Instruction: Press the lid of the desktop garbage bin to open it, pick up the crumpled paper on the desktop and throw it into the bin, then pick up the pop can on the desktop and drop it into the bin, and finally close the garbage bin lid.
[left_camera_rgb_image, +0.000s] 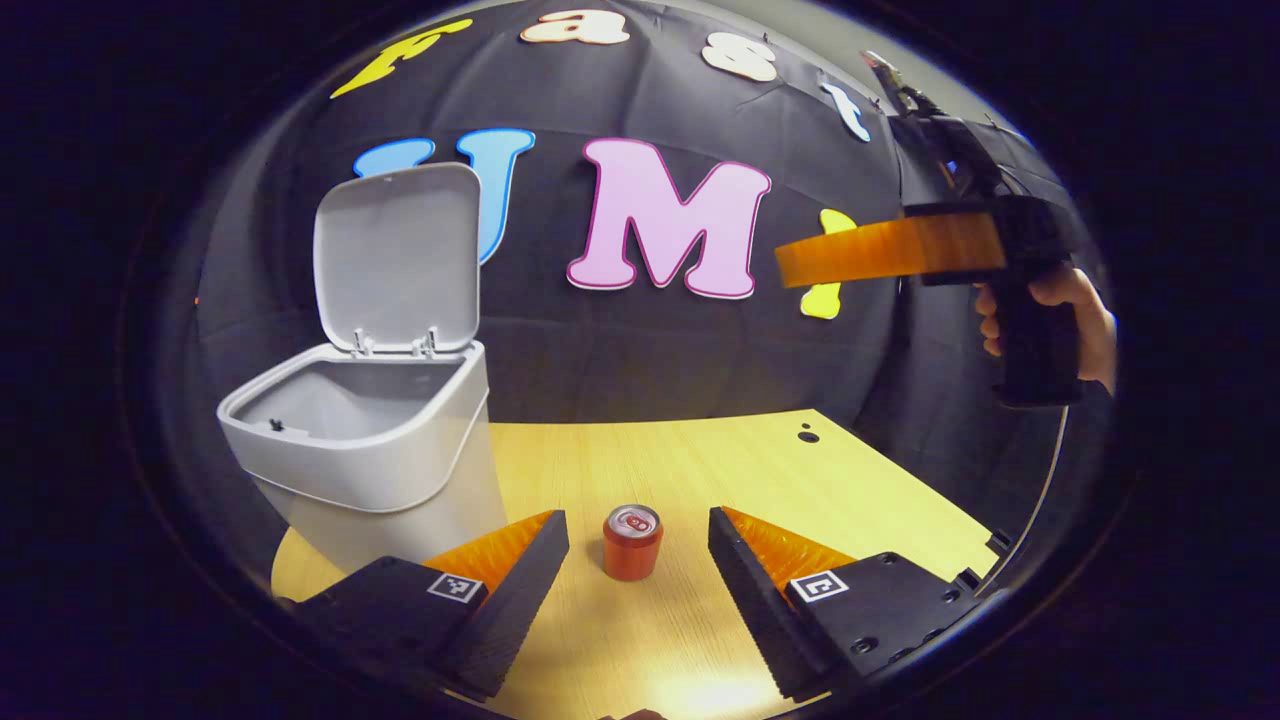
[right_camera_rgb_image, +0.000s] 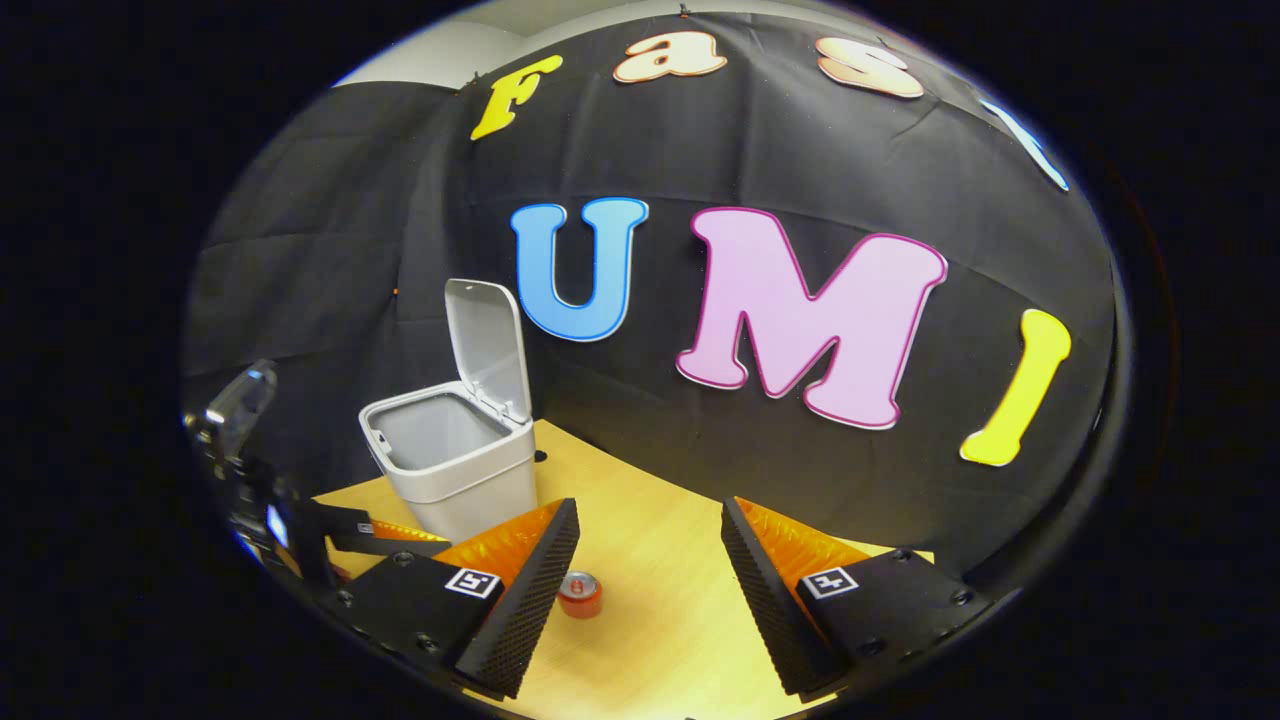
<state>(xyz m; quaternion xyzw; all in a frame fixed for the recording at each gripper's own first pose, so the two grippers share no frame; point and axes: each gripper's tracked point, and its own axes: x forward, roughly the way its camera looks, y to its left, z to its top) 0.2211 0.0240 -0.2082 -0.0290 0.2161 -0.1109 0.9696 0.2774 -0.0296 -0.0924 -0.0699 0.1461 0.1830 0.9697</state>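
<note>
Pop can (left_camera_rgb_image: 632, 541) upright on table (left_camera_rgb_image: 700, 450), right of bin (left_camera_rgb_image: 370, 450).

Black gripper bodies (left_camera_rgb_image: 638, 545) carry square coded tags (left_camera_rgb_image: 455, 587) and screws (left_camera_rgb_image: 862, 646).

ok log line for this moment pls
bin lid up | can upright on table, between open left gripper fingers, no contact | right gripper open, raised | paper not seen

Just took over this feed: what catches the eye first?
The grey bin stands at the table's left with its lid flipped upright. A red pop can stands on the wooden table, straight ahead between the open left claw's fingers. The right claw hangs open, higher up.
</note>
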